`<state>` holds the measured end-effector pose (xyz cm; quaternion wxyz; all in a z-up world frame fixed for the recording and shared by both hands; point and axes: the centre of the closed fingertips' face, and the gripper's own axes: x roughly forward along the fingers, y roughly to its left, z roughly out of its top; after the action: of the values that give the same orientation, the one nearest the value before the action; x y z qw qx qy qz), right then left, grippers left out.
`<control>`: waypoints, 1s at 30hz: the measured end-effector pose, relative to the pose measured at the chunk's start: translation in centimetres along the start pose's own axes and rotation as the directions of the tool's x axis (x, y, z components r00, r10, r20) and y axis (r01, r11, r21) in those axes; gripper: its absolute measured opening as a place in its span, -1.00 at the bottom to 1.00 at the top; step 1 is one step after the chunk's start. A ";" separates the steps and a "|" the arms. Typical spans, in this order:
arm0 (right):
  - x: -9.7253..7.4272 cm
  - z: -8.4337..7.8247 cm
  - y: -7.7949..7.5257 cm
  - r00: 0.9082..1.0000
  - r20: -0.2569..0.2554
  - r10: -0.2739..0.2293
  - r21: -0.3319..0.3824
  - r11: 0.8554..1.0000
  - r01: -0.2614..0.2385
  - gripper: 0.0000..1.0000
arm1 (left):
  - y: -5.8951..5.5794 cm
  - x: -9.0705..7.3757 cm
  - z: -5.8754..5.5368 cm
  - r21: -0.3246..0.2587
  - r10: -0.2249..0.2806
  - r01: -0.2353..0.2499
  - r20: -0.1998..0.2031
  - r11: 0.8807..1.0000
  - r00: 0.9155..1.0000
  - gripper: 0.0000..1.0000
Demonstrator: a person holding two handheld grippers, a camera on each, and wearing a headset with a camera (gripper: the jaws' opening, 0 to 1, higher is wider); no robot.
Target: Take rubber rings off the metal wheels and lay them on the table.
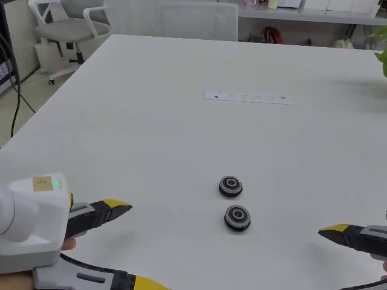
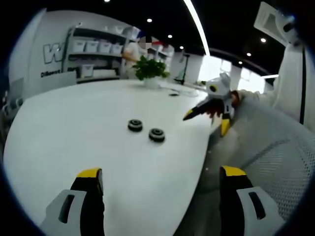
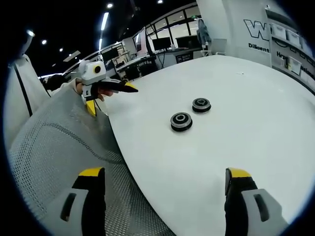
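Head view: near wheel (image 1: 237, 217) and far wheel (image 1: 230, 186) rest apart on table (image 1: 151, 121).

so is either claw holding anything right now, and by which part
Nothing is held: the left claw and right claw are open and empty, with the near wheel and far wheel lying free on the table.

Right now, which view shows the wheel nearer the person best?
The right gripper view: the near wheel is largest and sharpest there. The head view shows it smaller, from above; the left gripper view shows it tiny.
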<state>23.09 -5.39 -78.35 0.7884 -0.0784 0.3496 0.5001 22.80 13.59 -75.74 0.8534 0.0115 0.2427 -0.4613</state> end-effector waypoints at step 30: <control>-2.0 2.3 -0.9 0.993 0.103 -0.058 0.029 0.998 0.055 0.93 | 0.0 -1.8 1.8 0.006 0.019 -0.019 0.019 1.000 1.000 1.00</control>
<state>24.42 -6.18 -75.58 0.8203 -0.0520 0.3121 0.4764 22.68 14.57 -73.39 0.8599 0.0123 0.2330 -0.4539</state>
